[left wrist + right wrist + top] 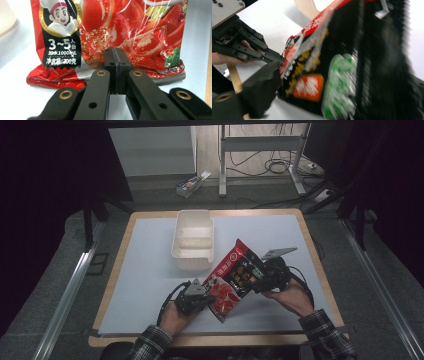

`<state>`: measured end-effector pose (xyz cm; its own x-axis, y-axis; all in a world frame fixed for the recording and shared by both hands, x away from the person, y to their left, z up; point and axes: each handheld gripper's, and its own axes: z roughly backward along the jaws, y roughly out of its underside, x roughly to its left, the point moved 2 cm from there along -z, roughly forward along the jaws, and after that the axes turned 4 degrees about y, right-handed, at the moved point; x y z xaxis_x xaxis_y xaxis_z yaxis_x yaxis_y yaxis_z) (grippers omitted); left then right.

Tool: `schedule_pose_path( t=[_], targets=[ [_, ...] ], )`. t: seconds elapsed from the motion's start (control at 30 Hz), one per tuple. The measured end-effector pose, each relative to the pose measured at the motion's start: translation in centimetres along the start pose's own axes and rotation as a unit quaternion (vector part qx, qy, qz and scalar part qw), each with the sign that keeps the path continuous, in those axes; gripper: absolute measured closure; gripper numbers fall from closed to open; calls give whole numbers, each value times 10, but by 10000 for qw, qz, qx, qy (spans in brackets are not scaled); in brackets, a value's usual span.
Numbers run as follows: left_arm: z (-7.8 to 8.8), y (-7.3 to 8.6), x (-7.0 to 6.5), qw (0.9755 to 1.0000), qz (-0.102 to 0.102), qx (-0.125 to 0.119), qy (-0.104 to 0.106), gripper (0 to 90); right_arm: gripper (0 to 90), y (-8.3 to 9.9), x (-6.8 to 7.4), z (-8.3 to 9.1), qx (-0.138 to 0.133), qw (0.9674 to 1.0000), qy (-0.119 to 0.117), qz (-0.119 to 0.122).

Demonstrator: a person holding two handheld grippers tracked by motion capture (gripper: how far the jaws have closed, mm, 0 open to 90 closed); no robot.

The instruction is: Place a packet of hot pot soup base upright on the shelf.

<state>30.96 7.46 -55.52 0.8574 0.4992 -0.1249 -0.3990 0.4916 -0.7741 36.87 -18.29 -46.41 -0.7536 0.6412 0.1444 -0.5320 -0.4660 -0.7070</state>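
Observation:
A red and black seasoning packet (235, 275) slants up from the white mat between my two grippers. My left gripper (210, 295) is low at the packet's near end. In the left gripper view its jaws (115, 53) are pressed together on the crimped bottom edge of the packet (112, 30). My right gripper (260, 277) is at the packet's right side, a little higher. In the right gripper view the blurred packet (332, 75) lies between its wide-set jaws (342, 75), which stand open. The left gripper (272, 57) shows farther off there.
A white plastic tub (194, 240) stands at the back middle of the white mat (145, 270), just behind the packet's raised top corner. The mat lies on a wooden board with edges close to the front and right. A small box (190, 184) lies on the floor beyond.

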Motion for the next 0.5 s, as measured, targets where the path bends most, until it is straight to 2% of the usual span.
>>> schedule_pose_path(
  t=[0.03,0.07,0.1,0.17,0.23,0.27,0.37,0.43,0.5],
  targets=[
    [0,0,-1,10000,0,-7,-18,900,227,-2,2,-1,1,10000,33,21],
    [0,0,-1,10000,0,-7,-18,900,227,-2,2,-1,1,10000,33,21],
    [0,0,-1,10000,-10,-5,-32,900,339,-5,5,-3,-12,9999,82,60],
    [-1,0,-2,10000,-26,1,-61,900,395,-6,5,-2,-64,10000,34,69],
    [-1,1,-2,10000,-31,9,-77,900,441,-7,6,-1,-183,9997,-142,-78],
    [-1,1,-2,10000,-36,9,-80,900,441,-7,6,-1,-183,9997,-142,-78],
    [-1,1,-3,9999,-45,-5,-98,900,529,-9,8,-2,-255,9992,-173,-241],
    [0,1,-3,9999,-43,-20,-106,900,597,-10,5,-2,-285,9983,-290,-419],
    [0,1,-3,9999,-53,-35,-128,900,614,-10,4,-1,-291,9977,-349,-495]
  ],
)
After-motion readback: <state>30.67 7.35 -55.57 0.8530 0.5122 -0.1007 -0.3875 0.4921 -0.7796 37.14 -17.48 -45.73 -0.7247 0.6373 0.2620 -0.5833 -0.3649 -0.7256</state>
